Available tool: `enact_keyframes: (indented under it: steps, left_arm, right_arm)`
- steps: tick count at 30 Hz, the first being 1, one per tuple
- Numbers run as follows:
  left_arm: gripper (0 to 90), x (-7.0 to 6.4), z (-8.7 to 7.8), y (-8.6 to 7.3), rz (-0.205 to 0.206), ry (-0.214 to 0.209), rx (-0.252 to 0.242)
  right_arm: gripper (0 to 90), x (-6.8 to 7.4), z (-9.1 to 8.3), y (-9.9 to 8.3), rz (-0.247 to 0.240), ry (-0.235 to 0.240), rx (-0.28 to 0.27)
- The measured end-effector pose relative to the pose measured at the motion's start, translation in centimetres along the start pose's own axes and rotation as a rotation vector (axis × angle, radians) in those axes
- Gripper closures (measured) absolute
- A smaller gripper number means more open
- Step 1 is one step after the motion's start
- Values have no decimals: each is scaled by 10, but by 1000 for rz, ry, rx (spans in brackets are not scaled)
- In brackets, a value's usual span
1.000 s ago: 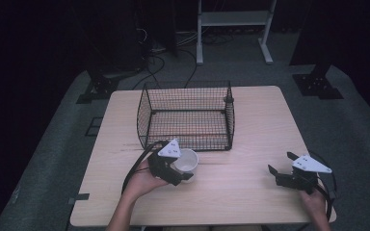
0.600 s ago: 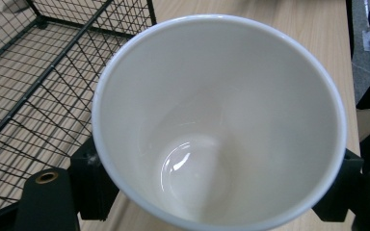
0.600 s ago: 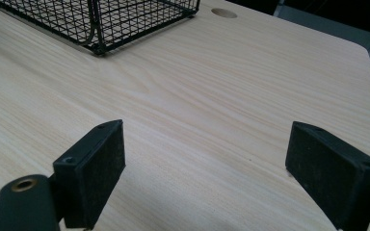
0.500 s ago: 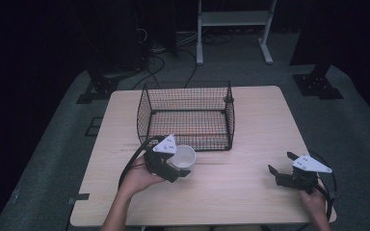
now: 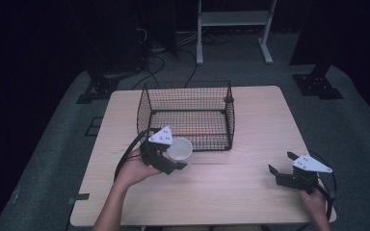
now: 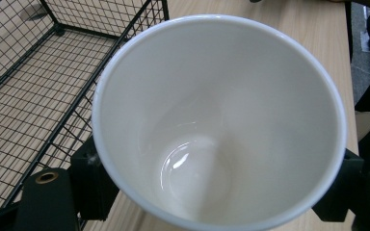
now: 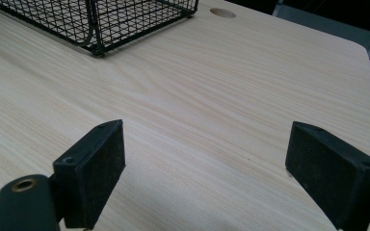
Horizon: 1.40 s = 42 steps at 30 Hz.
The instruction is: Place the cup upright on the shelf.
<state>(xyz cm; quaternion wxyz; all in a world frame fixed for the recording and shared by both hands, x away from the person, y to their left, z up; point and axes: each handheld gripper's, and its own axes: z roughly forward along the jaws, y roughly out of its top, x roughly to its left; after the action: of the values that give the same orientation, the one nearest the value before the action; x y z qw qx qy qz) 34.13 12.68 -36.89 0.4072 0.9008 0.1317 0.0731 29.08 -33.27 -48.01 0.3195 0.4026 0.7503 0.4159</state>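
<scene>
While left gripper (image 5: 171,165) clamps white cup (image 6: 221,120), right gripper (image 7: 221,168) gapes empty.

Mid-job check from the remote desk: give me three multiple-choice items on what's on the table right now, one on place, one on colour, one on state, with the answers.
1. Where is the white cup?
A. inside the wire basket
B. just outside the wire basket's near wall, in the left gripper
C. beside the right gripper

2. What colour is the basket's wire?
A. black
B. white
C. red

3. How does the right gripper stand?
A. shut on the cup
B. shut on nothing
C. open, jaws apart over bare table

Answers:
1 B, the high view shows the cup in front of the basket, and the left gripper view shows black jaws on both sides of the cup.
2 A, the mesh is black in every view.
3 C, the right gripper view shows a wide gap with only wood between.
</scene>
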Motion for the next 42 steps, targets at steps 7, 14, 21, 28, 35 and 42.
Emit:
enact_keyframes:
  steps: [7,14,21,28,35,42]
  left_arm:
    - [209,4,-4,8,13,-2,7]
    - [209,8,-6,15,19,-8,12]
    - [209,14,-13,27,25,-9,0]
    - [209,20,-17,35,31,-8,3]
    - [209,31,-22,44,23,-2,3]
    - [210,44,-25,56,26,1,2]
  right_arm:
    - [131,0,0,0,1,1,0]
    - [131,0,0,0,2,1,-1]
    - [131,0,0,0,7,2,-1]
    - [131,0,0,0,9,0,-2]
    - [131,-1,0,0,12,-1,-1]
    - [131,-1,0,0,11,-1,0]
